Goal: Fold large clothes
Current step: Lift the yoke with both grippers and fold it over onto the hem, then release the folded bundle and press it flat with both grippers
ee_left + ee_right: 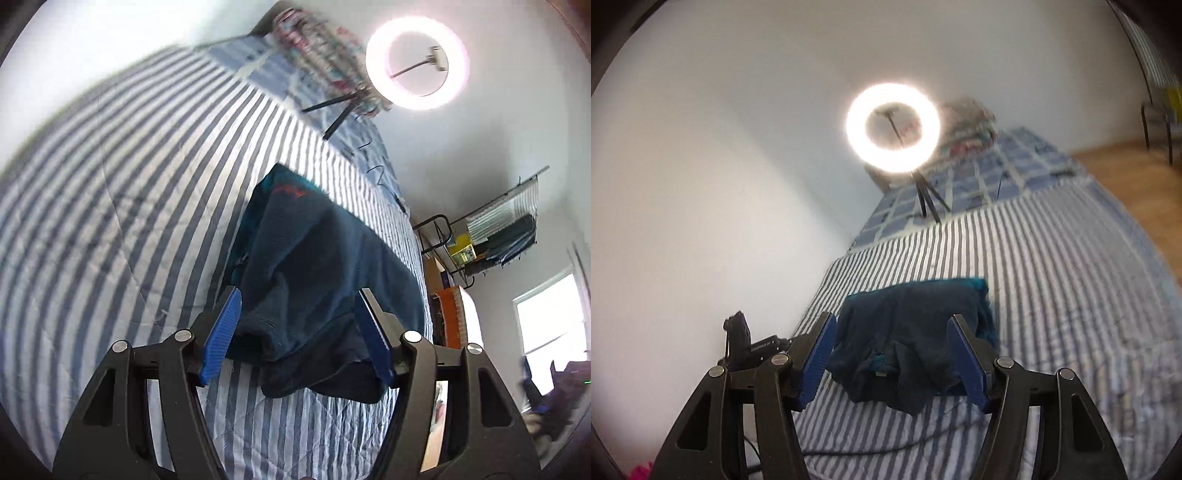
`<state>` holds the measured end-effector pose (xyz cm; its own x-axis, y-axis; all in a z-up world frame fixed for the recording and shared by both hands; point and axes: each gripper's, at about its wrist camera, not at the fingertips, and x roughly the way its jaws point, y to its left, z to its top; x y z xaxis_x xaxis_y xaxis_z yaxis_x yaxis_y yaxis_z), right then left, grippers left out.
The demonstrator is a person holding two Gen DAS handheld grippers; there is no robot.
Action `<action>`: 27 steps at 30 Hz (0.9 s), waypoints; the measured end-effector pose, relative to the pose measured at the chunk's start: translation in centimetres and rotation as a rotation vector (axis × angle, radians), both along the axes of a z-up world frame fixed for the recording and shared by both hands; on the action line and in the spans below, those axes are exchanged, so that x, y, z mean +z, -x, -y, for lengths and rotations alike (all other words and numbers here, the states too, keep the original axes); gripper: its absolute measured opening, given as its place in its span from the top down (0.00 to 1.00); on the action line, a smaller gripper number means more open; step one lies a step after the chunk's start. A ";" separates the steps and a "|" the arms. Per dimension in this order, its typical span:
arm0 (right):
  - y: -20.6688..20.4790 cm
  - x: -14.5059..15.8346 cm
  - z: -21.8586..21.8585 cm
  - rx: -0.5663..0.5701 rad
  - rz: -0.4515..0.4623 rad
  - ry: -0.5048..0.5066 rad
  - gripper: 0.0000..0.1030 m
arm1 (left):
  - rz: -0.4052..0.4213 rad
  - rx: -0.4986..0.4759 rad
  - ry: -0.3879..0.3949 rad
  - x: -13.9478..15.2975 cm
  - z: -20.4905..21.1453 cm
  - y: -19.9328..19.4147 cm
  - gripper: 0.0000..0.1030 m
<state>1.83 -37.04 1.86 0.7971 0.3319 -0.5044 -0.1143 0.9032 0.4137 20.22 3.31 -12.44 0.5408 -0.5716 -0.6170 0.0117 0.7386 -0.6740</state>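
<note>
A dark teal fleece garment [310,266] with a red logo lies folded into a compact bundle on the blue-and-white striped bedcover [122,206]. My left gripper [297,330] is open, its blue pads either side of the bundle's near edge, holding nothing. In the right wrist view the same garment [912,332] lies on the striped cover [1052,295]. My right gripper [892,354] is open just above its near edge, empty.
A lit ring light on a tripod [893,127] stands on the bed's far end, by a patterned pillow [325,55]. A black device with cable [742,343] sits at the bed's wall side. Metal rack [491,240] and wooden floor [1137,184] lie beyond the bed.
</note>
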 end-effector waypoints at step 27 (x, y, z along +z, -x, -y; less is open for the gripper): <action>-10.9 -17.2 3.1 0.006 -0.402 -0.162 0.35 | -0.294 0.026 0.189 -9.1 0.7 -2.4 0.37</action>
<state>12.72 -40.11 -15.37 0.5456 0.4358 -0.7158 0.0803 0.8230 0.5623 22.63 2.64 -21.54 0.3718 -0.6792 -0.6328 -0.2200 0.5977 -0.7709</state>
